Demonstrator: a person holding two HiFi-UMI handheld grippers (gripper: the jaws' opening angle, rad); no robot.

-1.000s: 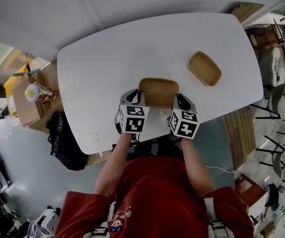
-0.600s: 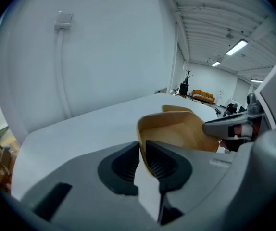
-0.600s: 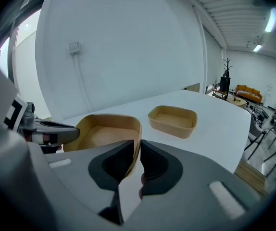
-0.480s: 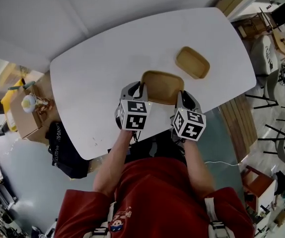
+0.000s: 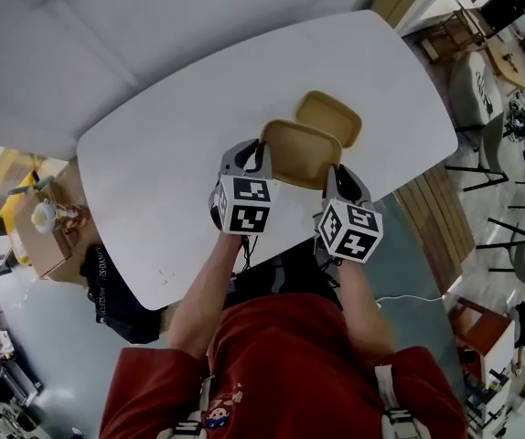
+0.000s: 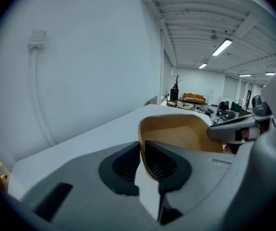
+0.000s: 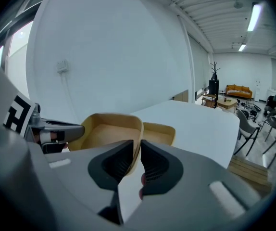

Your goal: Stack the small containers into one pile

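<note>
Tan plastic, or perhaps wood, the held container (image 5: 301, 152) hangs mid-frame in the head view, overlapping the second container (image 5: 334, 115) on the white tabletop (image 5: 171, 167). The left tool (image 5: 257, 158) clamps its frame-left wall, jaws closing. The right tool (image 5: 335, 177) pinches the opposite wall, jaws opening. If that right grip slackens too soon, the container could tilt and land crooked rather than nested.

Bright, even indoor light is filling all three views. Ceiling strip lights (image 6: 223, 47) are glowing in both gripper views and are throwing no glare on the white table (image 5: 180, 154). Shadows are lying faint and soft. Fisheye distortion is bending the edges. Dark vignetting is ringing the gripper views, and the nearest foreground there is showing slightly soft.
</note>
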